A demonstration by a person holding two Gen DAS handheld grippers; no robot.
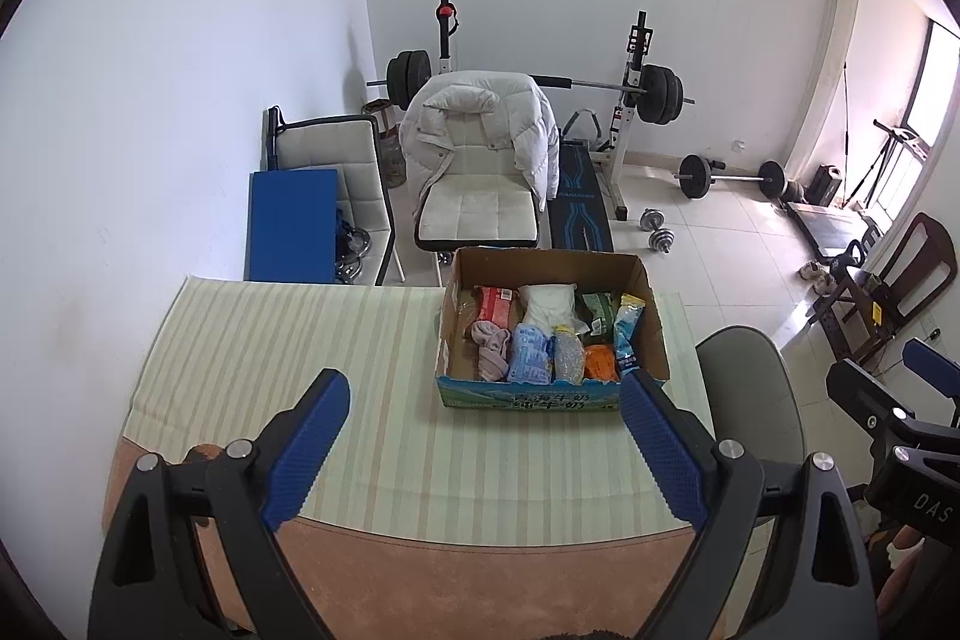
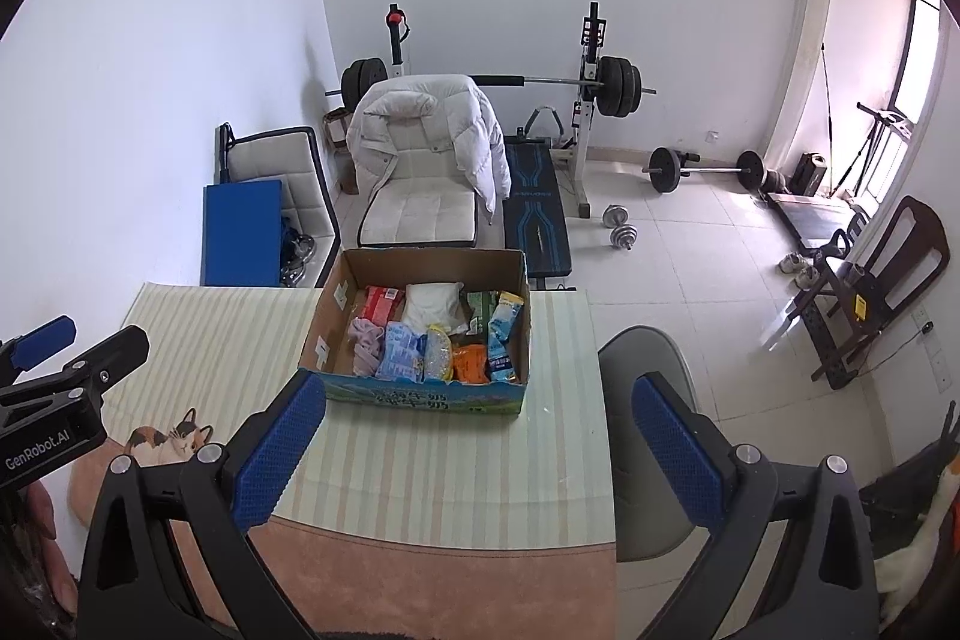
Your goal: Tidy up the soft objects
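The soft objects (image 1: 543, 340) all sit packed in the cardboard box (image 1: 651, 322) at twelve o'clock on the tabletop (image 1: 288, 340). Your left gripper (image 1: 483, 439) and right gripper (image 2: 480, 442) hover before it, fingers released and empty; sorting looks finished, or reach in for one packet.

Hidden and cut-off parts around the box

The near wall of the cardboard box (image 1: 528, 397) hides the lower ends of the packets (image 1: 531, 355) inside, and their print is too small to read. At 3 o'clock the left wrist frame crops the right tongs (image 1: 918, 400); at 9 o'clock the right wrist frame crops the left tongs (image 2: 57, 376). The counter (image 2: 420, 460) runs off at 6 o'clock.
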